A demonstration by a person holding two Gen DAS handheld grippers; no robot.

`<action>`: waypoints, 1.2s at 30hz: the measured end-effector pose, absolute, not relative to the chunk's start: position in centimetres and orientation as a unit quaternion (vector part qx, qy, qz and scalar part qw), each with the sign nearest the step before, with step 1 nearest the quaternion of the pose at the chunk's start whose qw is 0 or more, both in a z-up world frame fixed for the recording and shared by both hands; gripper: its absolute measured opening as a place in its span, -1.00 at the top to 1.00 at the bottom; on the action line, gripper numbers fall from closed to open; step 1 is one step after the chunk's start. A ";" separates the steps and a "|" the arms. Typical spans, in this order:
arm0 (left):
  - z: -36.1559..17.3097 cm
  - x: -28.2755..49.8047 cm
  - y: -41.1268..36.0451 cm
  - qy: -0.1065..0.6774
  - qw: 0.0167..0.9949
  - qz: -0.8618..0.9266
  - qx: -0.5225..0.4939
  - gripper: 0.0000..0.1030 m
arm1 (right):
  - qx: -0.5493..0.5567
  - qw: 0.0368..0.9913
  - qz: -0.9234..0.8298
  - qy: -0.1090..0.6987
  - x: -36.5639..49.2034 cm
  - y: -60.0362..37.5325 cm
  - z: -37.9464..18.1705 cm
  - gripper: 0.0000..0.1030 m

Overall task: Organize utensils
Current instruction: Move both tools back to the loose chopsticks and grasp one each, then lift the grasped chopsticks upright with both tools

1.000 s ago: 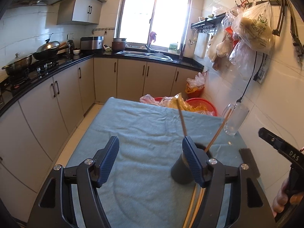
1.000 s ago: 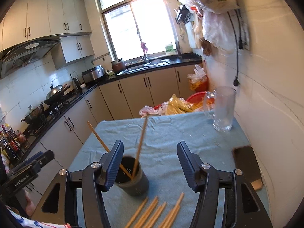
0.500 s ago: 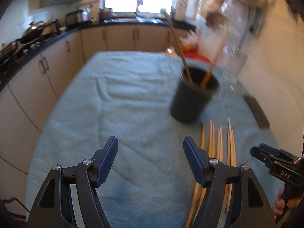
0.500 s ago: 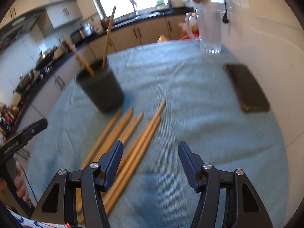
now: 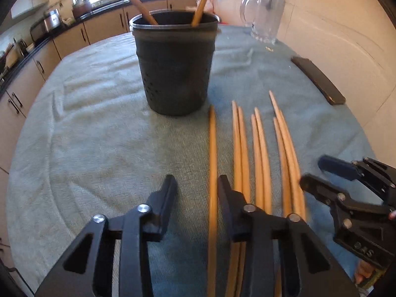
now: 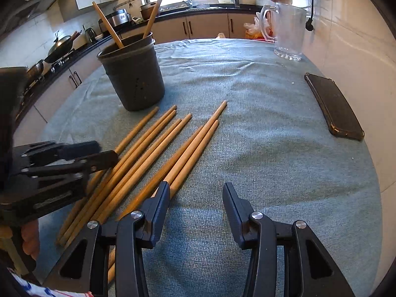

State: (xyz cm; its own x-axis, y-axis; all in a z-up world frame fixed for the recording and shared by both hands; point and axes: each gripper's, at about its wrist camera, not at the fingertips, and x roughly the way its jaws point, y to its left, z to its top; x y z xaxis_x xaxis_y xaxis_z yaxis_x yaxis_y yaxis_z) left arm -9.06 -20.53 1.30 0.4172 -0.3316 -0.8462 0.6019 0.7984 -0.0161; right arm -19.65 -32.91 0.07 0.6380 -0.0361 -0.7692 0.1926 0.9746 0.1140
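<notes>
A dark perforated holder (image 5: 173, 66) (image 6: 133, 79) stands on the teal cloth with two wooden chopsticks leaning in it. Several more chopsticks (image 5: 259, 148) (image 6: 153, 148) lie side by side in front of it. My left gripper (image 5: 196, 183) (image 6: 101, 152) is low over the cloth, its jaws closing around the leftmost chopstick (image 5: 212, 153), which lies near the right finger and is not pinched. My right gripper (image 6: 195, 190) (image 5: 319, 170) is closing beside the rightmost pair (image 6: 195, 148), with mostly bare cloth between its fingers.
A dark phone (image 6: 334, 106) (image 5: 319, 81) lies on the cloth near the right wall. A clear glass mug (image 6: 289, 32) (image 5: 264, 19) stands at the far right corner. Kitchen counters and a stove run along the left and back.
Both grippers dropped toward the cloth and tipped downward. The left one shifted right over the leftmost chopstick and narrowed its jaws sharply. The right one's jaws also narrowed.
</notes>
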 end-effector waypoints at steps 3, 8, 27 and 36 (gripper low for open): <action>1.3 -8.6 -20.7 0.465 0.829 -0.275 0.146 0.73 | 0.088 0.901 -0.063 0.421 -19.4 -32.7 0.0 0.07; 1.5 -7.5 -20.1 0.486 0.824 -0.270 0.107 0.81 | 0.088 0.899 -0.068 0.424 -18.5 -32.1 0.1 0.23; 1.4 -8.8 -13.2 0.587 0.775 -0.231 -0.025 0.86 | 0.136 0.859 -0.101 0.484 -22.8 -41.3 0.2 0.65; 1.5 -6.8 -14.4 0.596 0.772 -0.222 -0.006 0.86 | 0.131 0.842 -0.102 0.513 -19.2 -41.5 0.4 0.61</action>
